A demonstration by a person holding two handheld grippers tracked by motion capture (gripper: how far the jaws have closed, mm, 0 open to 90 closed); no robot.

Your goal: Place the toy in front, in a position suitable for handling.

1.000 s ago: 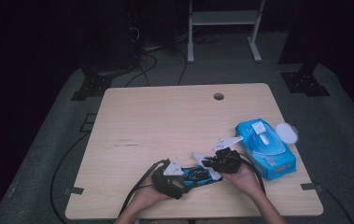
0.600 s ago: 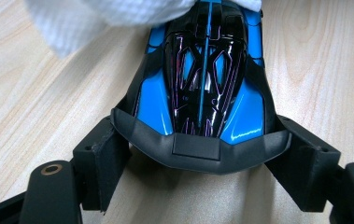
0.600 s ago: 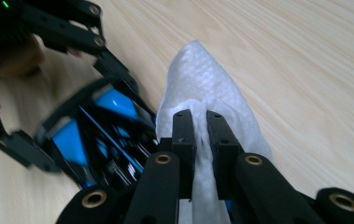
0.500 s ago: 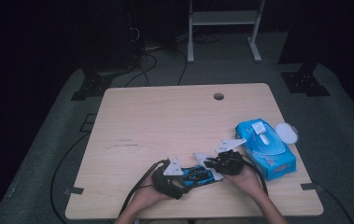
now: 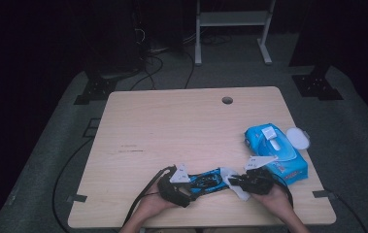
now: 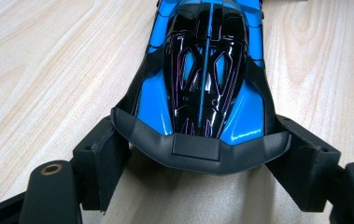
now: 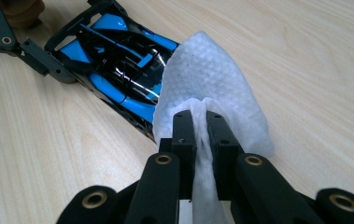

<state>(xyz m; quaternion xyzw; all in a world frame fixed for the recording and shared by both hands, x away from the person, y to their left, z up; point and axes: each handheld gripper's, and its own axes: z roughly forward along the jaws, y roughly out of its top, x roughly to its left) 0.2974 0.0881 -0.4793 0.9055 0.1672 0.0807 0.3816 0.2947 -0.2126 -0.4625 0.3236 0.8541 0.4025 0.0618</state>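
My right gripper (image 7: 199, 122) is pinched tight on a white wet wipe (image 7: 212, 88), the sheet bunched between the jaws and puffed out ahead of them, right at the front end of the blue and black toy race car (image 7: 114, 60). My left gripper (image 6: 202, 154) is clamped across the car's rear wing (image 6: 201, 148), jaws pressing in from both sides, holding it flat on the wooden table (image 5: 172, 126) near my edge.

From above — left gripper (image 5: 184, 184) on the left, car (image 5: 206, 178) in the middle, wipe (image 5: 234, 180) and right gripper (image 5: 243, 180) just to its right. Farther right sits the blue wipes pack (image 5: 276, 150), its white lid (image 5: 297, 138) flipped open.

What worries me: I've only got the car by that thin wing. Push the wipe along the body too hard and the car could pivot or slip out of the left jaws — or the wing could bend. The wipe is held by one bunched corner, so it may drag loose or fold under instead of wiping, and then bare black jaws scrape the glossy canopy. I also can't tell how much of the wipe is really touching the car yet.
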